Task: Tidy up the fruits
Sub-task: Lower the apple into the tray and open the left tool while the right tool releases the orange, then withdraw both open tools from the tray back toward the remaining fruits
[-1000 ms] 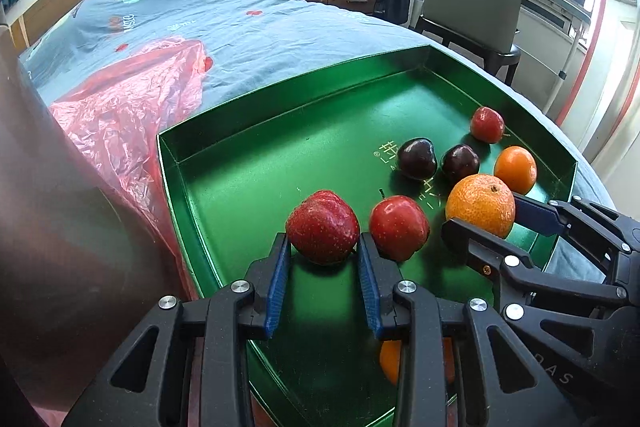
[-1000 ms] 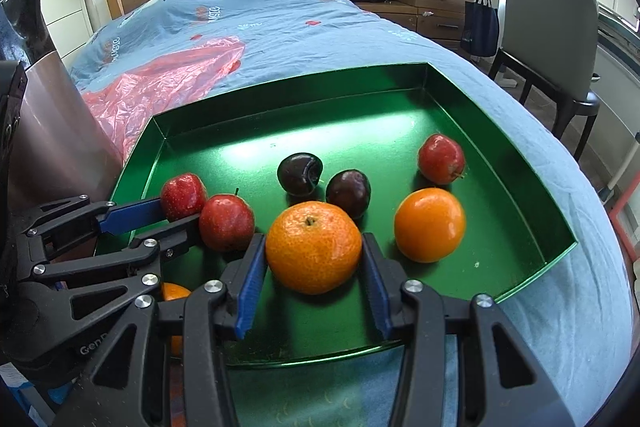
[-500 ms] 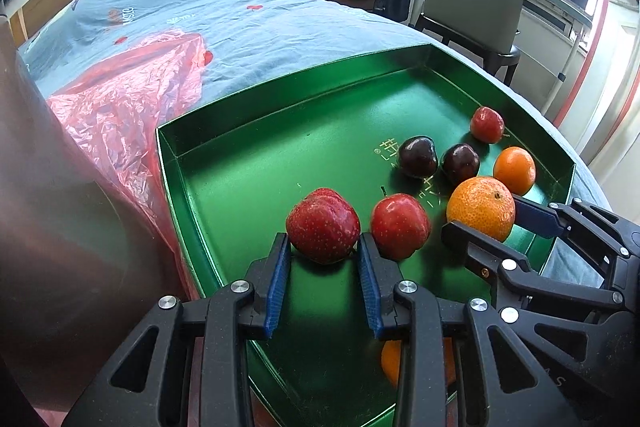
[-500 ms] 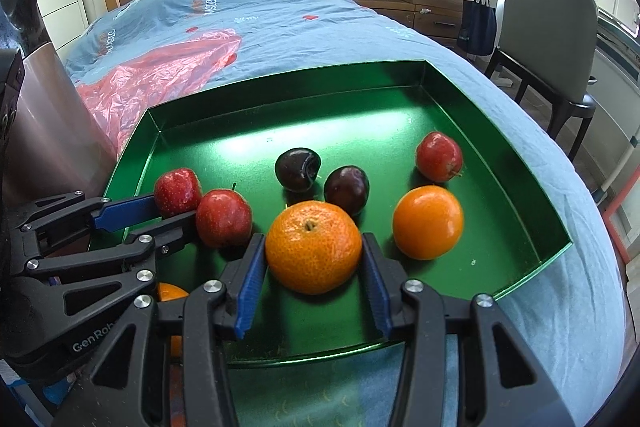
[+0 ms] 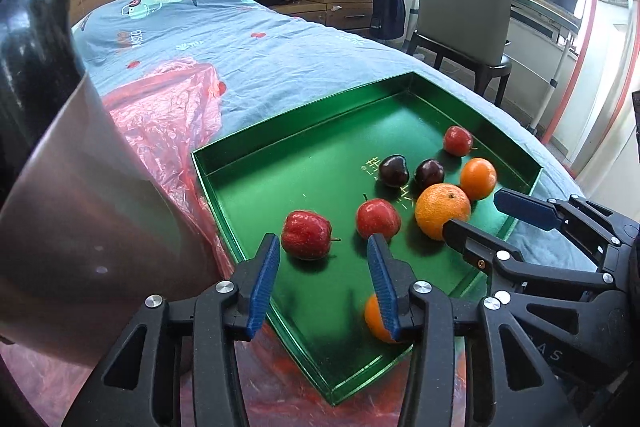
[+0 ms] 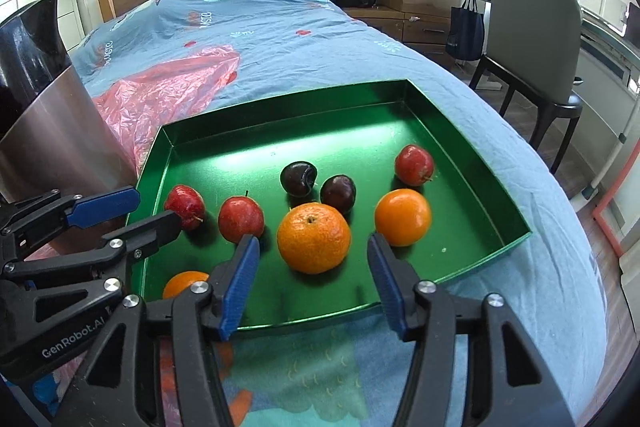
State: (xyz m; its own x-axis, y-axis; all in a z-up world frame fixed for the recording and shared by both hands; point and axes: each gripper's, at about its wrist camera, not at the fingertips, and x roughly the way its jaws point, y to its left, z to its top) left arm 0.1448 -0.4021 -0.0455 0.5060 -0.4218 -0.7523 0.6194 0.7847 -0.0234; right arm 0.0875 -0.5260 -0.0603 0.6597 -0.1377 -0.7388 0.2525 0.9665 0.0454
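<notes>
A green tray [image 5: 304, 131] [image 6: 472, 147] lies on the bed and holds fruit. My left gripper [image 5: 322, 269] is open, just behind a red apple [image 5: 306, 235] [image 6: 185, 205] that rests free on the tray. My right gripper [image 6: 310, 267] is open, just behind a large orange [image 6: 314, 237] [image 5: 442, 211] that also rests free. A second red apple [image 5: 378, 219] [image 6: 241, 219], two dark plums [image 6: 298, 178] [image 6: 338, 189], a smaller orange [image 6: 402, 217], a third red apple [image 6: 414, 165] and an orange at the near corner [image 6: 182, 285] also lie in the tray.
A tall steel jug [image 5: 60, 187] [image 6: 44, 123] stands close on the left of the tray. A red plastic bag [image 5: 160, 131] lies under and beside it on the blue bedspread [image 6: 280, 39]. A chair [image 6: 532, 39] and drawers stand at the far right.
Both grippers opened and pulled back and up. The left let go of the red apple, the right let go of the large orange; both fruits now rest on the tray.
</notes>
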